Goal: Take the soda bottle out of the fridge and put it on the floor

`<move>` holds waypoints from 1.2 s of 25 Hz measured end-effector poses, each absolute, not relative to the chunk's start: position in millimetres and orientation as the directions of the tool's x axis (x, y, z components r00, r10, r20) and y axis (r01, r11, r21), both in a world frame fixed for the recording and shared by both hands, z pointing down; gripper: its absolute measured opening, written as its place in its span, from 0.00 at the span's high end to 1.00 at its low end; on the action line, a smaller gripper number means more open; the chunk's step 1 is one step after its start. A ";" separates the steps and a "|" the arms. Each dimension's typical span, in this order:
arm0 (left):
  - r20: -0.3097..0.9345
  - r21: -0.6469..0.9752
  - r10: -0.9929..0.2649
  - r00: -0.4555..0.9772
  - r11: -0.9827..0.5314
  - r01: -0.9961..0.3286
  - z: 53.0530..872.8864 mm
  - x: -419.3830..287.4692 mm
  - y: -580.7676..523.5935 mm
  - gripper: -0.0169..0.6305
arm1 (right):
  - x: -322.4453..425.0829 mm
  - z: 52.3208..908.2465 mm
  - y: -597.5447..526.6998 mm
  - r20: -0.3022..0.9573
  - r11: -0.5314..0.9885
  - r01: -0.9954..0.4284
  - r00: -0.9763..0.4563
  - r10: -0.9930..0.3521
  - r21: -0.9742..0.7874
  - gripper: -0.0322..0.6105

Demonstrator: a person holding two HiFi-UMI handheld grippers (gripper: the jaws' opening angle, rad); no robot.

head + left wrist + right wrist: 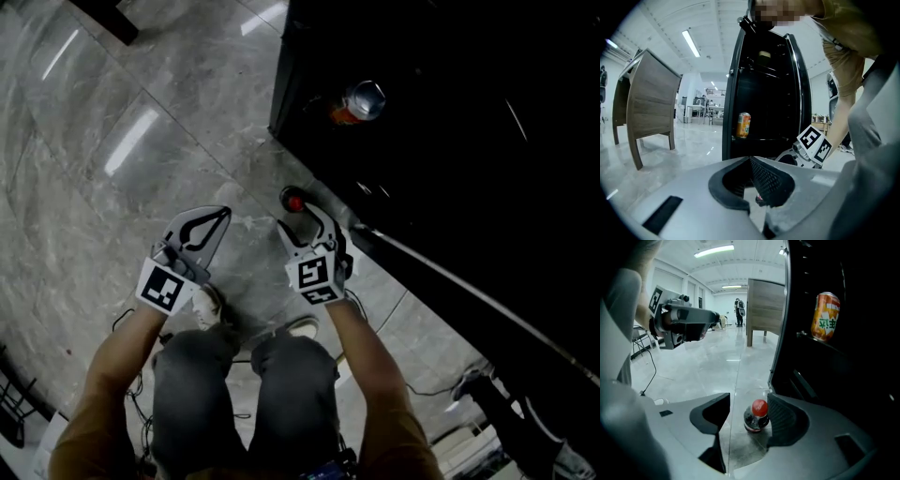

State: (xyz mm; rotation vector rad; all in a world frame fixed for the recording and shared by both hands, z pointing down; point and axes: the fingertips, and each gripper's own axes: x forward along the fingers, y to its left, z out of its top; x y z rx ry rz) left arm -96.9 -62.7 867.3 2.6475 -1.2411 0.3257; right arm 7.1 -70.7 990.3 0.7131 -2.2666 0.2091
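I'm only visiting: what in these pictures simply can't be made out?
- Inside of the fridge: head view, too dark to show shelves or other contents.
- Label of the soda bottle: right gripper view, seen from above, so only the red cap and dark shoulders show.
- Print on the can: right gripper view, too small and blurred to read.

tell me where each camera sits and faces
Head view: on the person's head, steeply down at the floor; forearms, knees, left gripper, right gripper show.
Left gripper view: rides the left gripper, level into the fridge; the person's torso shows.
Right gripper view: rides the right gripper, down at the soda bottle; left gripper shows.
Shared: all three show the orange can.
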 end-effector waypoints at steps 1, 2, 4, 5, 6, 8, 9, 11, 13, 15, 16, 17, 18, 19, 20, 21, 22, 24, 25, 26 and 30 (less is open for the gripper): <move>0.281 0.076 -0.726 0.627 -0.635 -0.769 857.6 -96.3 -61.3 0.97 | 4.0 979.1 -70.9 0.695 0.833 -0.550 -0.575 -0.432 0.062 0.58; 0.284 0.055 -0.719 0.634 -0.648 -0.760 848.1 -95.5 -59.1 0.97 | 1.0 967.7 -70.6 0.692 0.833 -0.550 -0.577 -0.434 0.063 0.58; 0.293 0.033 -0.713 0.637 -0.659 -0.752 830.7 -96.1 -53.6 0.97 | -5.2 944.7 -68.6 0.684 0.833 -0.551 -0.584 -0.437 0.061 0.59; 0.296 0.047 -0.718 0.630 -0.648 -0.760 822.9 -97.8 -50.6 0.97 | -7.8 933.2 -66.9 0.680 0.833 -0.550 -0.588 -0.437 0.060 0.60; 0.295 0.076 -0.728 0.618 -0.627 -0.775 815.4 -100.0 -47.8 0.97 | -9.9 921.8 -65.2 0.677 0.834 -0.549 -0.592 -0.438 0.060 0.61; 0.291 0.124 -0.748 0.597 -0.589 -0.798 800.3 -103.9 -43.2 0.97 | -12.3 900.7 -62.3 0.671 0.836 -0.545 -0.597 -0.439 0.063 0.66; 0.293 0.132 -0.751 0.592 -0.582 -0.803 793.6 -104.8 -41.1 0.97 | -13.0 891.5 -61.2 0.670 0.837 -0.543 -0.599 -0.440 0.064 0.67; 0.306 0.135 -0.748 0.589 -0.578 -0.804 782.8 -104.3 -36.3 0.97 | -12.7 876.1 -58.9 0.670 0.837 -0.543 -0.598 -0.440 0.065 0.69; 0.316 0.144 -0.745 0.587 -0.574 -0.806 772.3 -101.6 -31.7 0.97 | -10.2 862.3 -55.2 0.675 0.834 -0.549 -0.590 -0.442 0.066 0.73; 0.316 0.162 -0.750 0.581 -0.561 -0.812 760.0 -99.3 -28.5 0.97 | -8.2 847.8 -52.2 0.679 0.829 -0.555 -0.581 -0.448 0.072 0.76; 0.314 0.169 -0.753 0.578 -0.555 -0.815 753.6 -98.2 -27.2 0.97 | -7.8 840.5 -51.0 0.680 0.826 -0.559 -0.578 -0.451 0.073 0.78; 0.314 0.175 -0.755 0.576 -0.550 -0.816 747.4 -97.1 -25.8 0.97 | -7.5 833.8 -49.9 0.681 0.822 -0.564 -0.574 -0.455 0.073 0.79; 0.317 0.179 -0.755 0.575 -0.547 -0.818 741.8 -96.1 -24.4 0.97 | -7.1 828.0 -48.7 0.682 0.816 -0.574 -0.569 -0.460 0.071 0.81; 0.322 0.183 -0.754 0.573 -0.544 -0.819 736.7 -95.6 -23.1 0.97 | -6.8 823.2 -47.3 0.683 0.807 -0.586 -0.563 -0.465 0.067 0.83; 0.328 0.184 -0.752 0.571 -0.542 -0.820 731.9 -95.2 -21.7 0.97 | -6.7 819.2 -45.5 0.684 0.799 -0.598 -0.558 -0.471 0.062 0.85; 0.333 0.183 -0.751 0.570 -0.542 -0.820 727.0 -94.4 -20.5 0.97 | -6.8 814.9 -43.5 0.684 0.791 -0.609 -0.553 -0.475 0.058 0.87; 0.334 0.181 -0.750 0.571 -0.543 -0.820 721.7 -93.0 -19.3 0.97 | -6.6 809.8 -41.8 0.686 0.784 -0.619 -0.548 -0.479 0.053 0.89; 0.336 0.179 -0.746 0.575 -0.549 -0.816 709.8 -89.0 -15.4 0.97 | -5.8 797.1 -37.9 0.690 0.771 -0.636 -0.539 -0.484 0.044 0.91; 0.337 0.180 -0.743 0.579 -0.552 -0.814 703.1 -87.3 -12.8 0.97 | -6.1 790.0 -35.2 0.690 0.765 -0.643 -0.537 -0.485 0.038 0.91; 0.338 0.183 -0.740 0.581 -0.554 -0.812 695.9 -86.2 -10.4 0.97 | -7.0 783.1 -31.7 0.690 0.762 -0.647 -0.538 -0.485 0.030 0.91; 0.335 0.205 -0.747 0.574 -0.537 -0.818 668.3 -83.8 -8.3 0.97 | -8.5 761.9 -23.0 0.698 0.766 -0.642 -0.538 -0.473 0.024 0.93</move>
